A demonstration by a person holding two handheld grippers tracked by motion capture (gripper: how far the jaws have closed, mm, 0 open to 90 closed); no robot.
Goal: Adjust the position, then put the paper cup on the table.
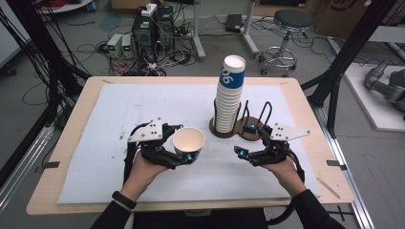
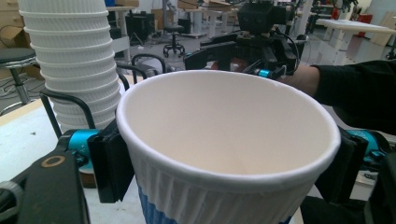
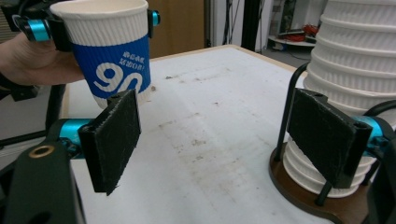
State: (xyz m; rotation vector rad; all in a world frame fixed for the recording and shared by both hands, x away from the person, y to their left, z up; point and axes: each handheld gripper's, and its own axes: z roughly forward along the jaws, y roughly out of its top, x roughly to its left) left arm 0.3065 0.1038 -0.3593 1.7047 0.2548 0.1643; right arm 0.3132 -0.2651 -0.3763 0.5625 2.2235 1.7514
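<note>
My left gripper [image 1: 182, 143] is shut on a white ribbed paper cup [image 1: 188, 141] with a blue band, held upright above the mat. In the left gripper view the cup [image 2: 224, 154] sits between both black pads [image 2: 109, 161]. The same cup [image 3: 112, 60] appears at the upper left of the right gripper view. A tall stack of matching cups [image 1: 229, 93] stands in a wire holder with a brown base [image 1: 237, 130]. My right gripper [image 1: 244, 140] stands open just right of that holder, nothing between its pads [image 3: 114, 140]; the stack [image 3: 355, 84] is beside its right pad.
A white mat [image 1: 143, 107] covers the wooden table [image 1: 79, 109]. Beyond the far edge are a stool [image 1: 286, 28], cables and electronics boxes [image 1: 148, 33] on the floor. Black frame posts [image 1: 348, 52] rise at the right and left sides.
</note>
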